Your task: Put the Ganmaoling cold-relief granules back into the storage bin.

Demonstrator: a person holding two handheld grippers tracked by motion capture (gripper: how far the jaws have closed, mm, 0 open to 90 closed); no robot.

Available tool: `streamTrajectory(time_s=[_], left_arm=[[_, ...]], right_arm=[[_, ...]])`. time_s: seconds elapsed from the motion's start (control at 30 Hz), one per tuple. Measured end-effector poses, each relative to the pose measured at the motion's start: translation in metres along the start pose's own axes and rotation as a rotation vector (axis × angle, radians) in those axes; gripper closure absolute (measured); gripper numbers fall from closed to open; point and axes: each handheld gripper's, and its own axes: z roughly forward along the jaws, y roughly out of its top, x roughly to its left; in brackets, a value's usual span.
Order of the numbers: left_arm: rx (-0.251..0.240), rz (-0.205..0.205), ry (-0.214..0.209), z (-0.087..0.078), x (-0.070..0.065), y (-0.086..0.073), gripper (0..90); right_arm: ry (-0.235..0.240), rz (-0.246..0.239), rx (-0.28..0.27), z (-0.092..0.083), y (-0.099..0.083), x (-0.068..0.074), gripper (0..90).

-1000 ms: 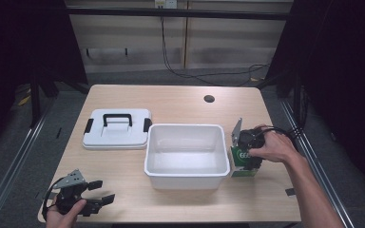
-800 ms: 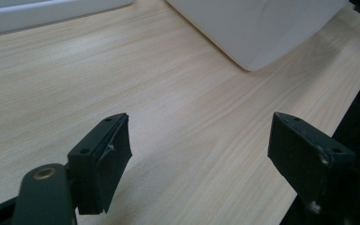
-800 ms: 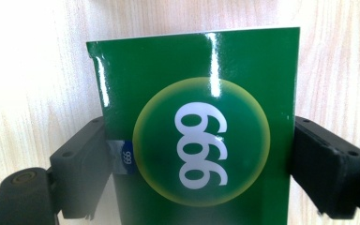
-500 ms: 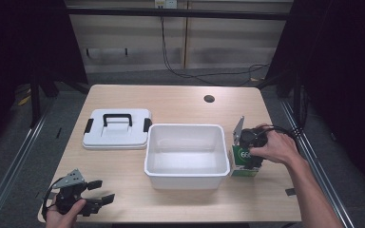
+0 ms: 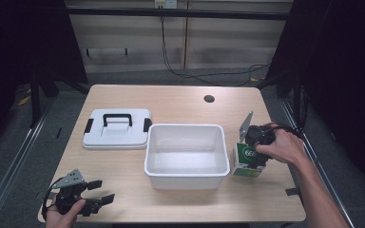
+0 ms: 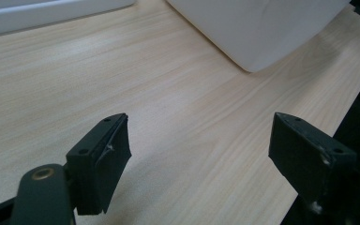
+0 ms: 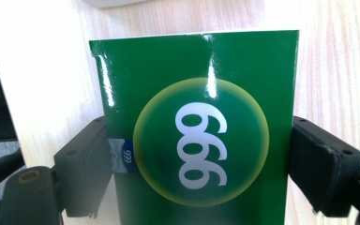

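- Green "999" carton pinched between the right gripper's jaws, beside the white plastic tub.
- Left gripper spread wide above the wooden table.

A green and white carton printed with "999" in a pale circle stands on the wooden table, just beside the right wall of an open white plastic bin. The bin sits mid-table, empty. Its white lid, black handle up, lies flat to the bin's far left.
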Motion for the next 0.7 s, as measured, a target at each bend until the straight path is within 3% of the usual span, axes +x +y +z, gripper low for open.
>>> streamTrajectory(time_s=[0.23, 0.7], left_arm=[[-0.003, -0.006, 0.008, -0.001, 0.001, 0.000, 20.3], [-0.005, -0.007, 0.003, -0.001, 0.001, 0.000, 20.3]], right_arm=[[0.002, 0.018, -0.062, -0.007, -0.010, 0.001, 15.6], [0.006, 0.043, -0.103, -0.022, -0.023, 0.008, 15.6]])
